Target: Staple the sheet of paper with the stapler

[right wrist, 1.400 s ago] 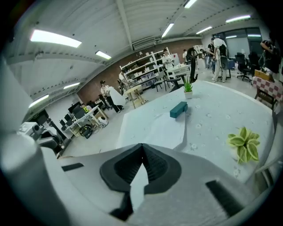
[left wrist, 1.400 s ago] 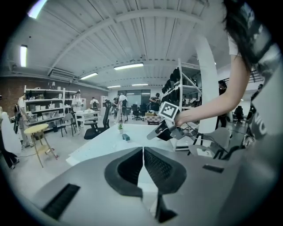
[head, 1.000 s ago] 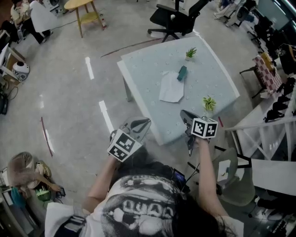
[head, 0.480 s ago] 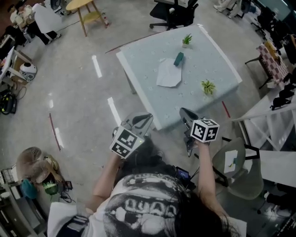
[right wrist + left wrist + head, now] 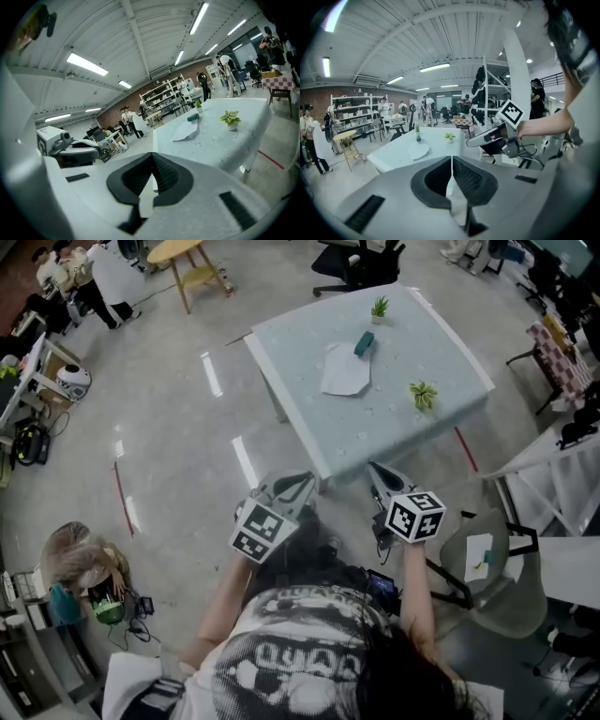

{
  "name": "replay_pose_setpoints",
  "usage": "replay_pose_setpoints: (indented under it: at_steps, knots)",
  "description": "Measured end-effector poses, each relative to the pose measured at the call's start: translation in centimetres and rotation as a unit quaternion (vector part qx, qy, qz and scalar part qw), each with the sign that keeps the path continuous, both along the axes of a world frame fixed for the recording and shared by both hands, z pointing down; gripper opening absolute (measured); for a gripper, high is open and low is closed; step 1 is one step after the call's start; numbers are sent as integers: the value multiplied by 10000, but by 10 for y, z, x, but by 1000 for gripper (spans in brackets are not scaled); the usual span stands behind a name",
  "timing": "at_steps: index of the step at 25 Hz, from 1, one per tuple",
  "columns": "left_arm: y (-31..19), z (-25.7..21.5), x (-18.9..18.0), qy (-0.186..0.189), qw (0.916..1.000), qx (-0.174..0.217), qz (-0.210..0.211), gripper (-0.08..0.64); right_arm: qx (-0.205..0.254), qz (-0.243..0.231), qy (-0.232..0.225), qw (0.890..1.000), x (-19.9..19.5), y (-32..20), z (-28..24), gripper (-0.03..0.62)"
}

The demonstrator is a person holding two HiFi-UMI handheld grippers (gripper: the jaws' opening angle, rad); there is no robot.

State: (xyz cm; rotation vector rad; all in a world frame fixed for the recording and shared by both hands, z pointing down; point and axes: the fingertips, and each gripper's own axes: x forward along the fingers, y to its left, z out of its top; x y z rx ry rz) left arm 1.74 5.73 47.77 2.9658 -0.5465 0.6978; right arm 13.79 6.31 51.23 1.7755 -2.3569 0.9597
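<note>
Fingers clenched empty, left gripper and right gripper near table, stapler beside paper

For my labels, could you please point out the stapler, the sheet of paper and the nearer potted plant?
stapler [image 5: 364, 344]: head view, middle of its body.
sheet of paper [image 5: 343, 374]: head view, centre of the sheet.
nearer potted plant [image 5: 423, 395]: head view, its leaves.
</note>
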Motion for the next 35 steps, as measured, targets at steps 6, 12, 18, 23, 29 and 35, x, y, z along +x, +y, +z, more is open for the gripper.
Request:
replay_pose_setpoints:
  at_steps: [6, 12, 18, 23, 29, 35]
  knots:
    - [23, 5, -4, -1, 10000, 22, -52, 8, 153, -134, 55, 9998, -12, 31, -1, -11]
    - [38, 5, -7, -5, 10000, 43, -51, 7, 219, -282, 113, 9993, -22, 49, -2, -9]
    - [46, 6, -13, -9, 9999, 59, -108, 6, 265, -391, 133, 9988, -31, 56, -3, -9]
    - [52, 7, -16, -36, 9999, 41, -128, 8, 272, -433, 134, 9986, -34, 61, -4, -9]
    - [57, 9, -12, -62, 10000, 53, -37, 8, 287, -403, 123, 9987, -32, 64, -2, -9]
    - [55, 9, -6, -108, 9999, 64, 53, 6, 288, -373, 126, 9988, -26, 59, -4, -9]
